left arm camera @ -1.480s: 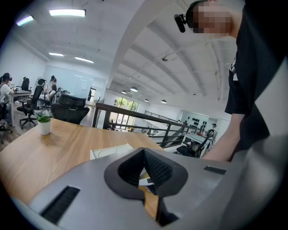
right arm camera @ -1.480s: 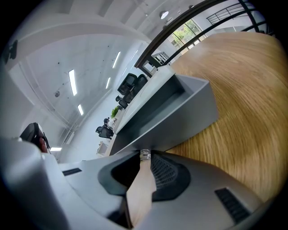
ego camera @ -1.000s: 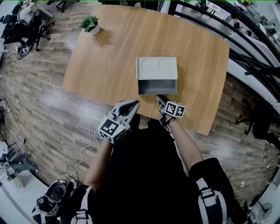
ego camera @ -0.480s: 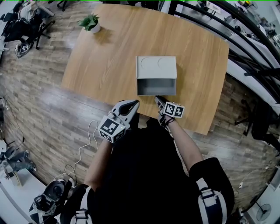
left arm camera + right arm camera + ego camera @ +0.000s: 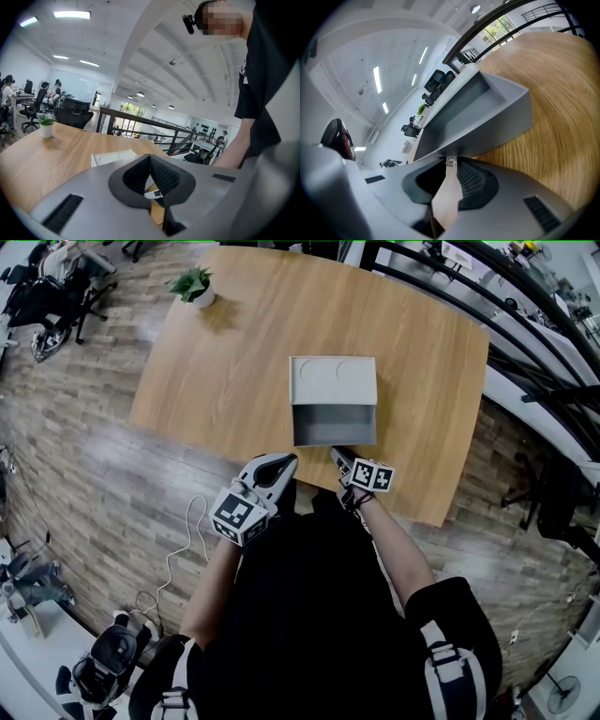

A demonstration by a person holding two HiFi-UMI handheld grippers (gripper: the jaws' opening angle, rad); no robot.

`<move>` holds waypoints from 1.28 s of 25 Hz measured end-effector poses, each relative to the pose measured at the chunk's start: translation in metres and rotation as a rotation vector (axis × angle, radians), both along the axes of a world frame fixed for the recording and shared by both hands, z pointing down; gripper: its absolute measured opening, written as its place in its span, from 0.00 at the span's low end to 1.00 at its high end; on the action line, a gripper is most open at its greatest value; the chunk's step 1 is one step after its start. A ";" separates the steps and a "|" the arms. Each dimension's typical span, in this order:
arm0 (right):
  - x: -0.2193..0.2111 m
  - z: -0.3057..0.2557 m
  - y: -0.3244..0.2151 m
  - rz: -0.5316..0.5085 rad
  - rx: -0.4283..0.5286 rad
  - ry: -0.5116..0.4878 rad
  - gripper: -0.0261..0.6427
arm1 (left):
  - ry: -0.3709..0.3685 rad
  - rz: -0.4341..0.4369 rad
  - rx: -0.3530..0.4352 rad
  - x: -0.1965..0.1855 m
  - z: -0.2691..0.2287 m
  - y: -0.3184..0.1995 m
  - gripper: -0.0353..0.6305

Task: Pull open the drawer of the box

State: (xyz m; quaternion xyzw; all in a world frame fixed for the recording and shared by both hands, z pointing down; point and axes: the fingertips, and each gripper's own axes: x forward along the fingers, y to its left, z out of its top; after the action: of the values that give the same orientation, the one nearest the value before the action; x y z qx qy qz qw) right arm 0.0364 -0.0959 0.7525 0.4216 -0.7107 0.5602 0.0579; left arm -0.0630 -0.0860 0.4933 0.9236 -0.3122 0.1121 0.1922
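Bright, even light from ceiling strips above the left tongs; fisheye warps edges; desk beyond right tongs blurs.

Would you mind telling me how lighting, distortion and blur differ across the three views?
Head view: even light, sharp, but the fisheye bows the table at its edges; the plant throws a soft shadow. Left gripper view: dark vignetted corners, ceiling lights blown out. Right gripper view: strongest warping, the drawer looks wedge-shaped, the knob at the jaws is sharp, the table's grain smears rightward.
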 end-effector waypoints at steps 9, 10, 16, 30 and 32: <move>-0.001 -0.002 0.007 -0.015 0.000 -0.009 0.17 | -0.002 -0.011 0.003 0.003 0.000 0.008 0.09; -0.002 -0.002 0.007 -0.018 -0.001 -0.009 0.17 | -0.002 -0.012 0.004 0.002 0.000 0.009 0.09; -0.004 0.002 0.006 -0.023 -0.006 -0.003 0.17 | -0.003 -0.017 -0.002 -0.002 0.002 0.012 0.09; -0.001 0.002 0.017 -0.063 0.004 0.022 0.24 | -0.005 -0.017 0.009 0.000 0.001 0.006 0.09; 0.007 0.001 0.021 -0.066 0.015 0.027 0.24 | -0.002 -0.020 0.012 0.002 0.000 0.007 0.09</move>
State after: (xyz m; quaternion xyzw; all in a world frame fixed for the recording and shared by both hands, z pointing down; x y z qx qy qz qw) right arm 0.0430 -0.0745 0.7537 0.4058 -0.7275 0.5470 0.0825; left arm -0.0610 -0.0791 0.4935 0.9214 -0.3224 0.1093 0.1873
